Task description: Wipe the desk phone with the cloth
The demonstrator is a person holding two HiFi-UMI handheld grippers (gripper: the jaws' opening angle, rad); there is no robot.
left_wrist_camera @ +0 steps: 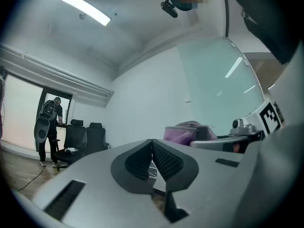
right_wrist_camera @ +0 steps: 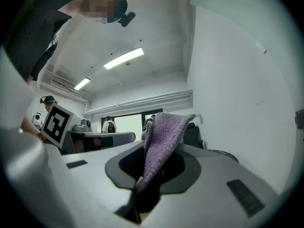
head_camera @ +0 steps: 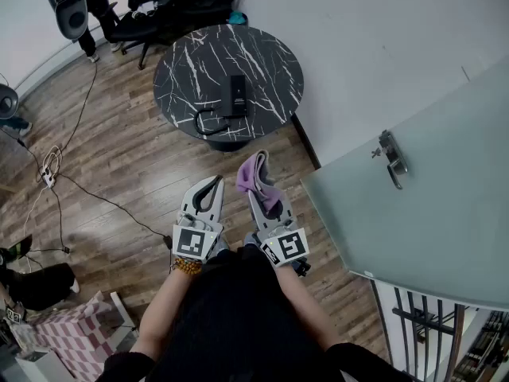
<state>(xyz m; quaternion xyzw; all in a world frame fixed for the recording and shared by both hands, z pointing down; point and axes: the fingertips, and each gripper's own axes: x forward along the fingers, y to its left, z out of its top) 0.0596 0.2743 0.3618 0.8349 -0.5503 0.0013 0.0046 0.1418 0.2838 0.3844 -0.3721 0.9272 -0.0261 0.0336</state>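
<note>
A black desk phone (head_camera: 236, 95) with a looped cord lies on the round black marble table (head_camera: 262, 58) ahead of me. My right gripper (head_camera: 259, 180) is shut on a purple cloth (head_camera: 256, 174), which stands up between its jaws; the same cloth (right_wrist_camera: 160, 141) fills the middle of the right gripper view. My left gripper (head_camera: 211, 188) is shut with nothing in it, its pads (left_wrist_camera: 160, 158) pressed together. Both grippers are held close to my body above the wooden floor, well short of the table. The cloth (left_wrist_camera: 183, 131) also shows in the left gripper view.
A frosted glass door (head_camera: 429, 197) with a metal handle (head_camera: 392, 158) stands at my right. Black office chairs (head_camera: 159, 6) sit behind the table. Cables and a power strip (head_camera: 49, 169) lie on the floor at left. A person (left_wrist_camera: 48, 122) stands far off by the chairs.
</note>
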